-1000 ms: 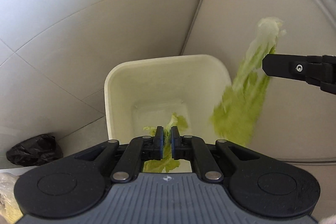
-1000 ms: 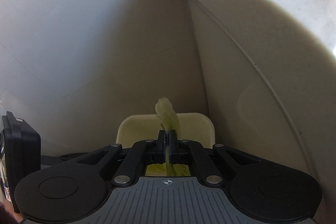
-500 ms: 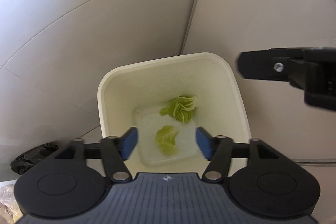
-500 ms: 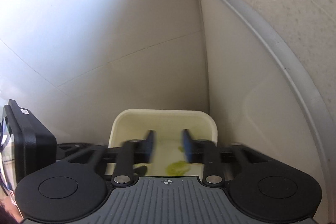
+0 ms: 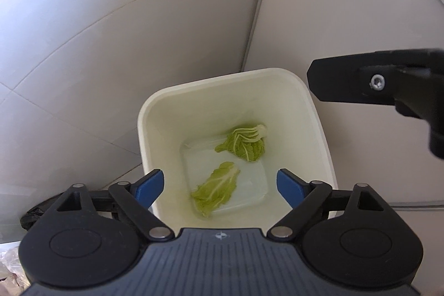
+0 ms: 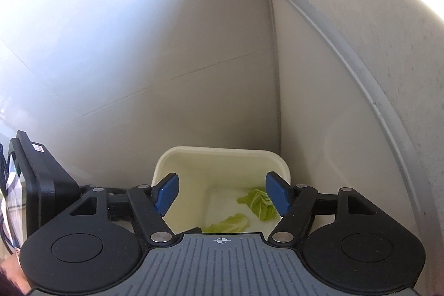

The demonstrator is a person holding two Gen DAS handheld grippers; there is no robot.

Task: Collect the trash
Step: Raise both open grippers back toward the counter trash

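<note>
A cream bin (image 5: 149, 113) stands in a wall corner on the floor. Two green cabbage leaves lie on its bottom: one near (image 5: 219, 189), one farther right (image 5: 245, 143). My left gripper (image 5: 220, 183) hangs open and empty above the bin. A finger of the right gripper (image 5: 352, 82) reaches in from the right, above the bin's rim. In the right wrist view the same bin (image 6: 222, 151) holds both leaves (image 6: 258, 201) (image 6: 230, 224), and my right gripper (image 6: 222, 193) is open and empty above it.
A black crumpled bag (image 5: 30, 217) lies on the floor left of the bin. Pale walls meet in a corner behind it, with a grey curved strip (image 6: 360, 68) on the right. The left gripper's body (image 6: 36, 174) shows at the right view's left edge.
One second ago both grippers were shut on cabbage leaves over the bin. Both have opened, and the two leaves have dropped to the bin's bottom.
</note>
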